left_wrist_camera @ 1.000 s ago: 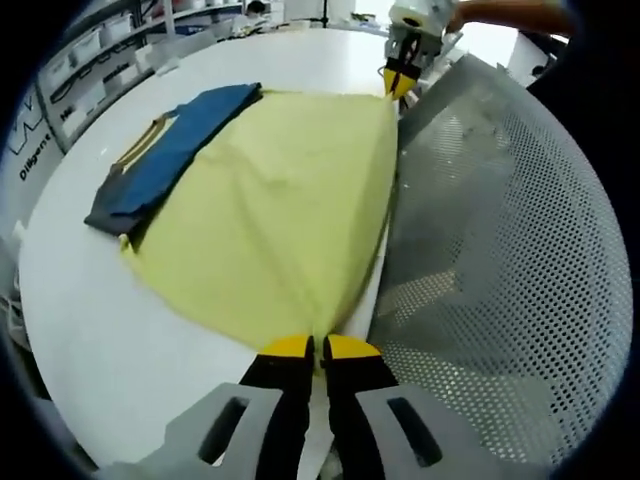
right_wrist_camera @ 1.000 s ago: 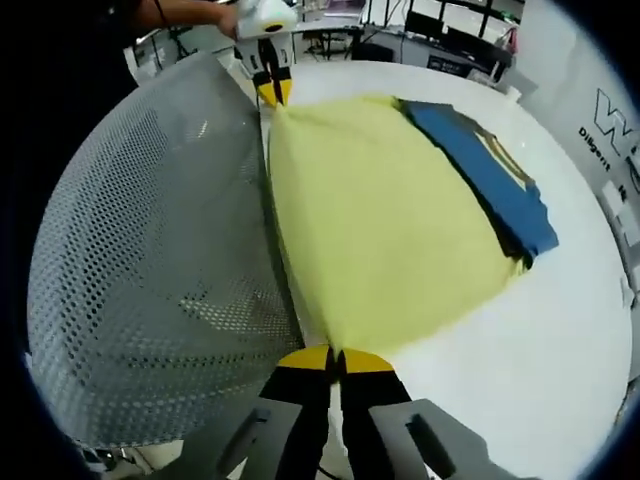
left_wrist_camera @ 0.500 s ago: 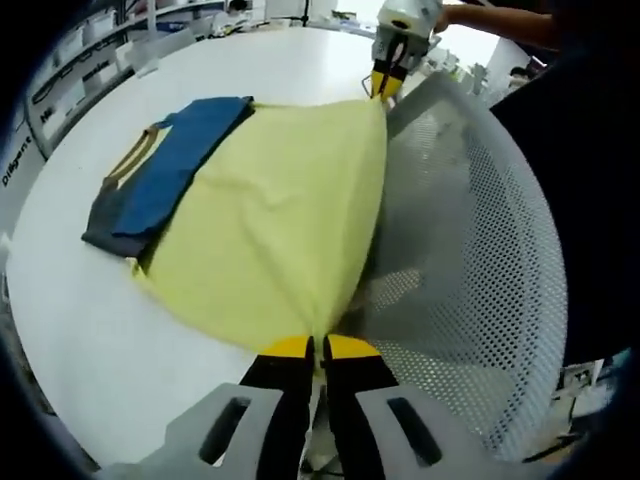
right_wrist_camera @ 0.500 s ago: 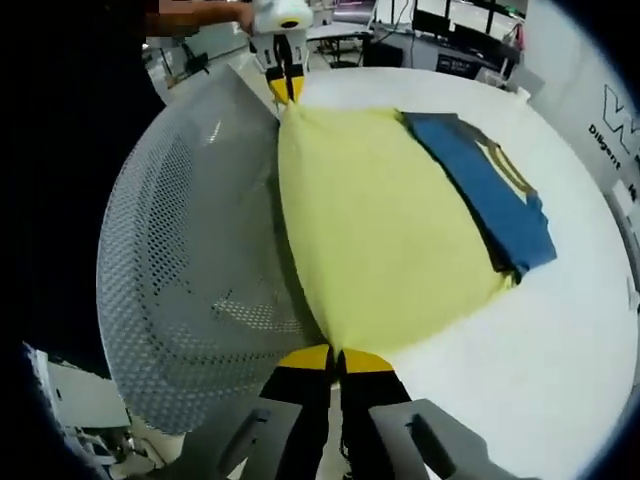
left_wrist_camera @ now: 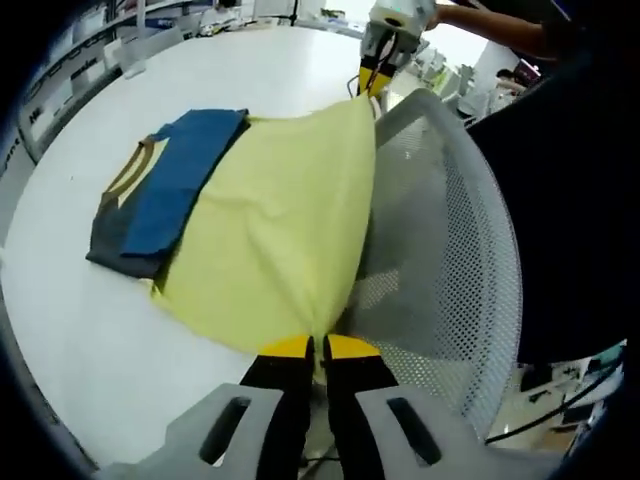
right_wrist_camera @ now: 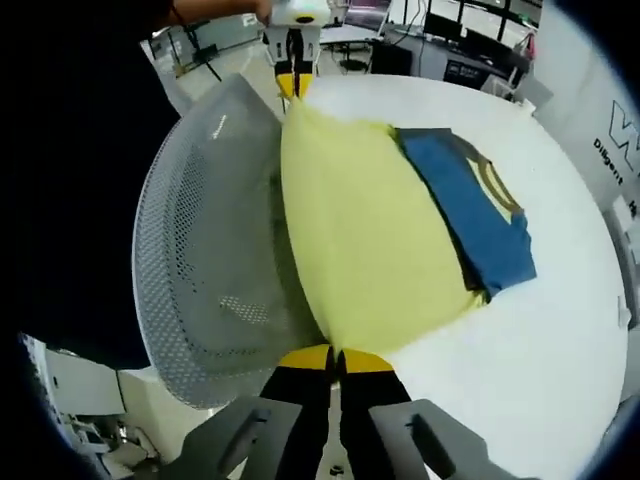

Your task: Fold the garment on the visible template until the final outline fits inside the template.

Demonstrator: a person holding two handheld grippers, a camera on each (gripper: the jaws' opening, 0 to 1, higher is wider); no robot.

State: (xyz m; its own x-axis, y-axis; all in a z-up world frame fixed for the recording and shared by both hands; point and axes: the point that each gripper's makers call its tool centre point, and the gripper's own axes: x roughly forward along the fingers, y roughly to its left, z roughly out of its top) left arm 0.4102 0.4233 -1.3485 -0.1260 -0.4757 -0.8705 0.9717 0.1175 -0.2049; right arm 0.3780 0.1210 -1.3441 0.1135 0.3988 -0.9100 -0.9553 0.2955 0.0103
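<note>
While each claw pinches a near corner of the yellow garment (left_wrist_camera: 275, 230), the left claw (left_wrist_camera: 318, 348) and right claw (right_wrist_camera: 334, 357) hold its edge lifted above the perforated grey template (left_wrist_camera: 440, 240). From both claws the cloth stretches away across the white table (left_wrist_camera: 80, 310), its far end overlapping a folded blue garment (left_wrist_camera: 165, 190). That blue piece lies in the fold's likely path; shelves stand beyond.

the garment (left_wrist_camera: 280, 230) lies on the bench (left_wrist_camera: 70, 300). a folded shirt (left_wrist_camera: 165, 190) lies on the bench against the garment's far side. a perforated sheet (left_wrist_camera: 440, 260) lies along its near side.
</note>
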